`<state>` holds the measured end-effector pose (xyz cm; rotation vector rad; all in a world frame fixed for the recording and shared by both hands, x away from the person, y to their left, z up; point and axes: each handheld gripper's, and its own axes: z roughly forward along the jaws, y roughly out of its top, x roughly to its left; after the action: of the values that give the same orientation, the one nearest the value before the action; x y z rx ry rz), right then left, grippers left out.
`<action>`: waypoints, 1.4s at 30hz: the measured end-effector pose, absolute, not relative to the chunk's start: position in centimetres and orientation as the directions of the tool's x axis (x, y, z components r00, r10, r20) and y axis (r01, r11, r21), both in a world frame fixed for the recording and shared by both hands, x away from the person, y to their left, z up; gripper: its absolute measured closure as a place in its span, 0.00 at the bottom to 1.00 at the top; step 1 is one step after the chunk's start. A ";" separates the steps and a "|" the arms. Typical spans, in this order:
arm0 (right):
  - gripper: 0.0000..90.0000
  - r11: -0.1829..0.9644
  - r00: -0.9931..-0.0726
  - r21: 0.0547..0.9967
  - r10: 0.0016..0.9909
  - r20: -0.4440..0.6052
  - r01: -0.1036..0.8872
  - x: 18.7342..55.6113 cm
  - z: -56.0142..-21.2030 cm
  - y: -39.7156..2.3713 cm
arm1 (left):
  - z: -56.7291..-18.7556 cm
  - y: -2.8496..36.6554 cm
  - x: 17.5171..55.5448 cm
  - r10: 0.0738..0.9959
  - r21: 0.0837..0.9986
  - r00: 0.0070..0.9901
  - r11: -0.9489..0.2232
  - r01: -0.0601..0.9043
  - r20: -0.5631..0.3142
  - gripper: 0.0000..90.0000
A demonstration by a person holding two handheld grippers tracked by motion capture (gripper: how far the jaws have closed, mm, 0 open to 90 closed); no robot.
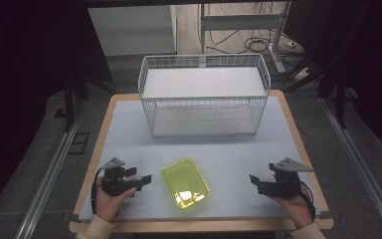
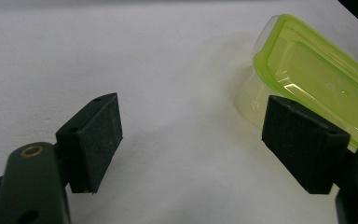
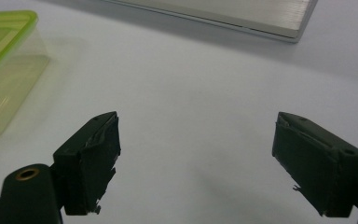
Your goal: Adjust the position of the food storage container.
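With both the left gripper [image 1: 140, 180] and the right gripper [image 1: 256, 183] spread wide and empty, the translucent lime-green lidded plastic container [image 1: 185, 184] at lower centre is probably best approached squarely from both short sides.

Green lidded box [image 2: 307, 79]: in the left gripper view, its far end is cut off by the right edge, and its near side is partly covered by the gripper's own pad [image 2: 303, 144]. In the right gripper view, the box [image 3: 4, 70] is cut off by the left edge, one corner showing.

Wire basket [image 3: 223, 16]: in the right gripper view, cut off by the top edge, its base alone in frame.

Forearms: in the high view, both cut off at the bottom edge; sleeve [image 1: 97, 230] partly seen.

Table [image 1: 129, 139]: far edge hidden behind the basket [image 1: 204, 94].
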<state>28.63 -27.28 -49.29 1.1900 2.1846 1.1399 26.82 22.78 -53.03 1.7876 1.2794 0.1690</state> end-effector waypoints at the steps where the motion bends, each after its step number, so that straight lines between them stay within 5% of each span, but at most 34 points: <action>1: 0.18 0.308 -0.560 0.812 0.828 0.028 0.496 28.6 -49.3 -27.2 | -53.0 22.8 26.8 0.811 0.724 0.455 -0.057 0.688 -0.368 0.22; 18: 0.23 0.301 -0.552 0.818 0.833 0.024 0.490 28.4 -49.2 -27.4 | -52.6 22.6 26.5 0.812 0.732 0.472 -0.084 0.676 -0.343 0.22; 24: 0.44 0.303 -0.576 0.814 0.816 0.047 0.495 28.1 -48.6 -27.2 | -52.6 22.7 26.4 0.812 0.730 0.470 -0.082 0.678 -0.345 0.22; 29: 0.47 0.325 -0.596 0.811 0.802 0.036 0.487 28.0 -48.6 -26.8 | -52.6 22.7 26.4 0.810 0.728 0.469 -0.078 0.681 -0.351 0.23; 31: 0.46 0.329 -0.598 0.806 0.801 0.037 0.491 28.2 -48.8 -26.8 | -52.4 22.9 26.3 0.797 0.730 0.482 -0.075 0.679 -0.365 0.33; 37: 0.39 0.303 -0.577 0.805 0.815 0.059 0.510 28.5 -49.0 -27.3 | -51.4 22.3 25.1 0.747 0.725 0.564 -0.163 0.669 -0.352 0.86; 42: 0.36 0.292 -0.568 0.805 0.821 0.066 0.516 28.6 -49.0 -27.5 | -51.1 20.6 23.7 0.702 0.704 0.628 -0.256 0.663 -0.337 0.99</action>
<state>28.56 -27.52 -49.04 1.2039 2.2064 1.1675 23.69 20.61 -51.07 1.9744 1.0738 0.0561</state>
